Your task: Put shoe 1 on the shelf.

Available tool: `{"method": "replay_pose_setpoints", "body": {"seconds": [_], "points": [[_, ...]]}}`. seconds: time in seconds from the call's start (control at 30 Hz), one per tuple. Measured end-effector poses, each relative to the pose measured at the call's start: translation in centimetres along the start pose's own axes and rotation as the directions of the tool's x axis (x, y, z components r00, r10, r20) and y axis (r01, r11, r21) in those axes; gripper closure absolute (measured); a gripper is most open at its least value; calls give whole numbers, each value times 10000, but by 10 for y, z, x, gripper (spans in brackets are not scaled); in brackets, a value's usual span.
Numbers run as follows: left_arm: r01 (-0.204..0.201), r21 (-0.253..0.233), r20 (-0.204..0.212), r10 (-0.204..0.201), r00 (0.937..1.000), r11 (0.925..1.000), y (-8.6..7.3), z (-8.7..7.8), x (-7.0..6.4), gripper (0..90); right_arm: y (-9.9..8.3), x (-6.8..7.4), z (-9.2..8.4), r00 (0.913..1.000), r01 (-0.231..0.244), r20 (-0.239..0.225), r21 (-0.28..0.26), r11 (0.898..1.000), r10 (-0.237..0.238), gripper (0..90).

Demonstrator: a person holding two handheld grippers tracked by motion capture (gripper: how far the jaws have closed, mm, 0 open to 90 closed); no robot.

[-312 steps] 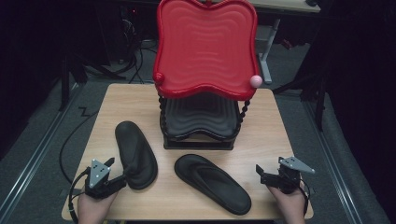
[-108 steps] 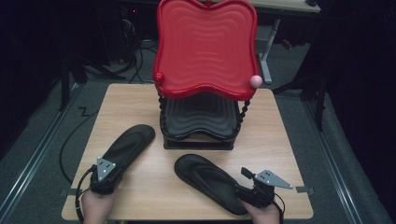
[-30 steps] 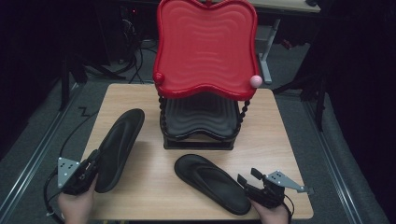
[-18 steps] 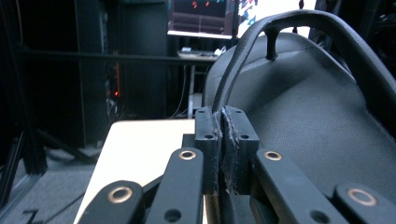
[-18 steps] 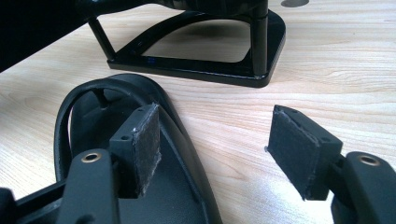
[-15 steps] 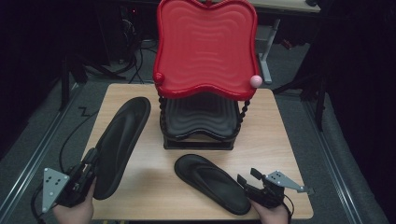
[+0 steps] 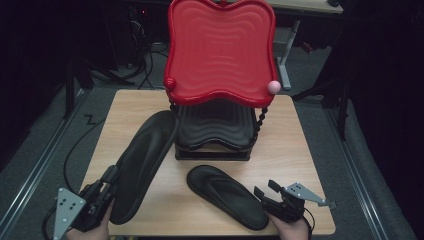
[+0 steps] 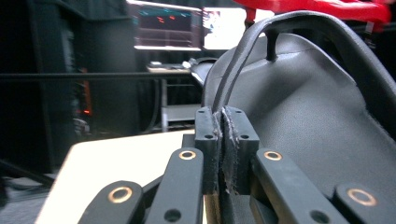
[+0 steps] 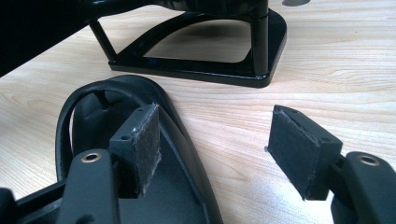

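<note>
Sandal (image 7: 142, 162) at left has swung farther toward the rack (image 7: 215, 130) since half a second ago, its toe now against the rack's near-left side. Left tongs (image 7: 107, 181) are clamped on its strap (image 8: 233, 79), heel end lifted off the table (image 7: 300, 135). Second sandal (image 7: 227, 196) lies flat, unmoved, near-centre. Right tongs (image 7: 267, 189) stand open just beside its right edge, one pad (image 9: 142, 144) over the sole.
</note>
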State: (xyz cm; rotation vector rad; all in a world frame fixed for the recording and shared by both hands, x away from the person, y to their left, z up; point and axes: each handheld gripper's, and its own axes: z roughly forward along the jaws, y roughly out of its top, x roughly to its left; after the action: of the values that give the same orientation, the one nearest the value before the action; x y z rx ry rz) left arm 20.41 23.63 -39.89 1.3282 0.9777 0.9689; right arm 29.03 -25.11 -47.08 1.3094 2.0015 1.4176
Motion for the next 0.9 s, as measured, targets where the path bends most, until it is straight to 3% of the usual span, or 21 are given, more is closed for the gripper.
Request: {"method": "replay_pose_setpoints", "body": {"seconds": [0.2, 0.37, 0.53, 0.73, 0.9], "points": [[-208, 323, 733, 184, 9971, 9993, -5, 12, -25, 850, 0, 0, -1, 10000, 34, 39, -28, 10000, -34, 340], [-376, 498, 1026, 324, 9942, 9980, -10, 29, -40, 850, 4, 3, -3, 9998, 211, 6, -156, 9997, -211, 340], [-235, 830, 1183, 136, 9929, 9963, -15, 57, -50, 850, 14, 14, -2, 9959, 872, 287, -303, 9957, -863, 330], [-470, 875, 1093, 373, 9933, 9951, -18, 93, -62, 850, 36, 29, 1, 9906, 1359, -10, -923, 9864, -1366, 323], [-294, 678, 846, 236, 9961, 9973, -19, 116, -71, 849, 52, 40, 8, 9818, 1869, -55, -1486, 9711, -1898, 322]]}}
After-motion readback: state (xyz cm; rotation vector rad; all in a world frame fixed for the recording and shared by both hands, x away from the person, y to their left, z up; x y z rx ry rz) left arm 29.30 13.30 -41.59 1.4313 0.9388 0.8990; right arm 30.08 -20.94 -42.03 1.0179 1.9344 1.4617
